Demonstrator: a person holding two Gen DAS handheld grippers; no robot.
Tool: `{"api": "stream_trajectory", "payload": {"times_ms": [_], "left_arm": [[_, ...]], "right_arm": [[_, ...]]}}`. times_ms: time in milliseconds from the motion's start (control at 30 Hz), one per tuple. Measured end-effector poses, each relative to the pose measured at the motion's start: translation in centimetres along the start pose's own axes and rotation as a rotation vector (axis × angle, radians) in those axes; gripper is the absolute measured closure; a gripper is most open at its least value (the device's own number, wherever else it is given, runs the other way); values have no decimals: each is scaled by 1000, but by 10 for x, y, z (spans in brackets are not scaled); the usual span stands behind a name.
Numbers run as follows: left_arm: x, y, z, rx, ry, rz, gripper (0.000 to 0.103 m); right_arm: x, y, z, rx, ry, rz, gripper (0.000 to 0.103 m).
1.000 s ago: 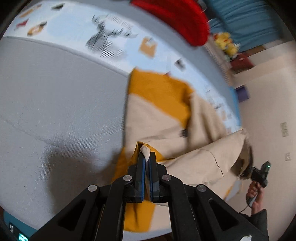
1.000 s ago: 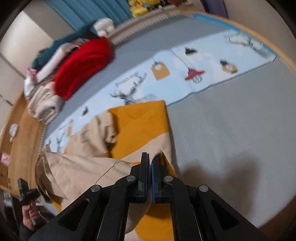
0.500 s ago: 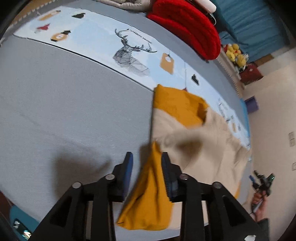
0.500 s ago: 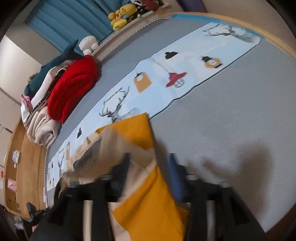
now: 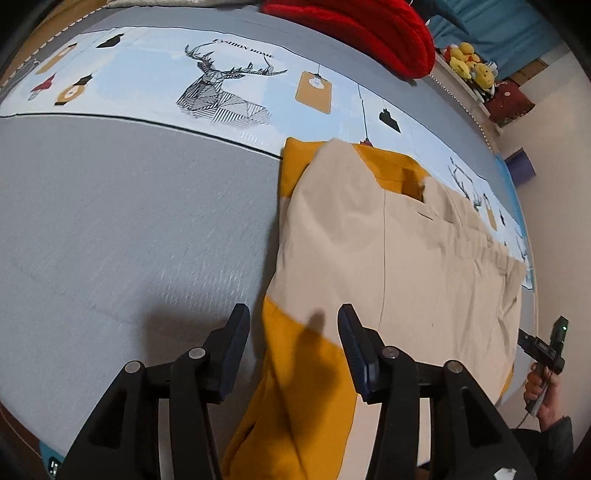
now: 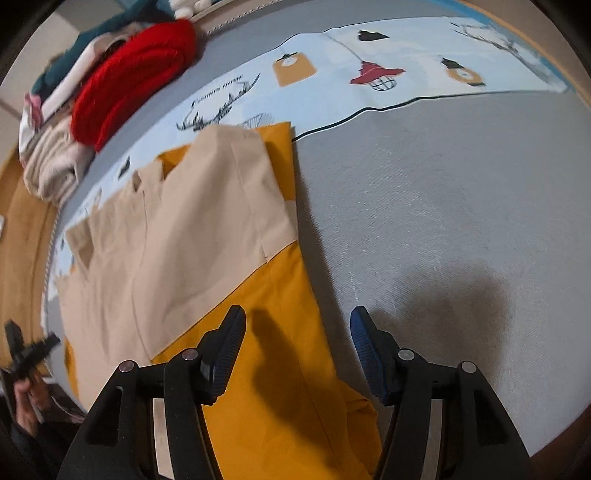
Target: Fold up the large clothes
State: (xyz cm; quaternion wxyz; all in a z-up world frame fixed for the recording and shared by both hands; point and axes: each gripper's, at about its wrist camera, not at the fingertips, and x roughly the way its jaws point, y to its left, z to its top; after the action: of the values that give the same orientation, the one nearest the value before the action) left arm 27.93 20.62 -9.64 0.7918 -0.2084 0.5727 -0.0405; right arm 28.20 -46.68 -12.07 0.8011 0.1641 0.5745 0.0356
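A large beige and mustard garment (image 5: 388,251) lies flat on the grey bed cover (image 5: 129,229), its beige layer folded over the mustard one. My left gripper (image 5: 293,317) hovers over the garment's near mustard edge. Its jaws are opening and no cloth is between the pads. In the right wrist view the same garment (image 6: 177,229) spreads to the left. My right gripper (image 6: 298,317) hangs open above its mustard edge, where it meets the grey cover (image 6: 443,221), gripping nothing.
A light blue printed strip with a deer (image 5: 221,96) runs behind the garment. Folded clothes topped by a red knit (image 5: 369,33) are piled at the back. A hand holds a black device (image 5: 546,350) beyond the garment's far end, also seen as a black device (image 6: 26,350).
Both grippers were shut on lifted beige cloth a second ago. They have let go and opened, and the beige layer now lies flat over the mustard part.
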Motion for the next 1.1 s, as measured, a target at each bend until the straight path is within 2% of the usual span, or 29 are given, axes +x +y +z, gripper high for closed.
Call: {"api": "stream_trajectory", "payload": {"times_ms": [67, 167, 267, 300, 333, 367, 400, 500, 533, 600, 667, 733, 833, 900, 933, 1000, 1033, 1100], "left_arm": [[8, -2, 5, 1, 13, 20, 57], [18, -3, 11, 10, 20, 31, 57], [26, -3, 15, 21, 24, 34, 58], [31, -4, 16, 27, 37, 35, 63], [35, -4, 17, 35, 53, 28, 70], [37, -6, 17, 46, 61, 17, 95], [34, -10, 18, 63, 49, 12, 100], [11, -22, 21, 115, -53, 1, 101], [-2, -25, 23, 115, -112, -15, 102], [-23, -23, 27, 83, -206, -37, 102], [-38, -21, 30, 50, -285, -68, 102], [-43, -25, 33, 57, -339, -45, 102], [-30, -32, 45, 56, -337, 4, 102], [-10, -32, 51, 46, -277, 52, 102], [10, -31, 54, 47, -208, 100, 102], [35, -31, 57, 58, -136, 153, 102], [38, -32, 59, 66, -141, 170, 102], [31, -33, 63, 60, -195, 161, 102]], "right_arm": [[0, 6, 0, -35, -7, -10, 48], [1, 15, -2, -87, -3, -30, 82], [-3, 22, -4, -140, -31, -46, 94], [-6, 23, -4, -145, -40, -44, 96], [-9, 23, -4, -147, -51, -39, 97], [-14, 24, -4, -146, -67, -32, 98], [-17, 24, -4, -147, -81, -28, 98], [-44, 27, -2, -136, -186, 18, 100], [-52, 28, 0, -132, -224, 30, 100], [-75, 28, 3, -98, -335, 62, 100], [-87, 27, 6, -72, -405, 85, 100], [-86, 33, 11, -79, -437, 51, 101], [-73, 36, 24, -62, -424, 26, 101], [-47, 31, 34, -39, -335, -36, 101], [-26, 29, 39, -28, -251, -85, 101], [-1, 25, 41, -16, -154, -137, 101], [3, 27, 44, -22, -153, -148, 101], [-5, 33, 52, -34, -207, -153, 101]]}}
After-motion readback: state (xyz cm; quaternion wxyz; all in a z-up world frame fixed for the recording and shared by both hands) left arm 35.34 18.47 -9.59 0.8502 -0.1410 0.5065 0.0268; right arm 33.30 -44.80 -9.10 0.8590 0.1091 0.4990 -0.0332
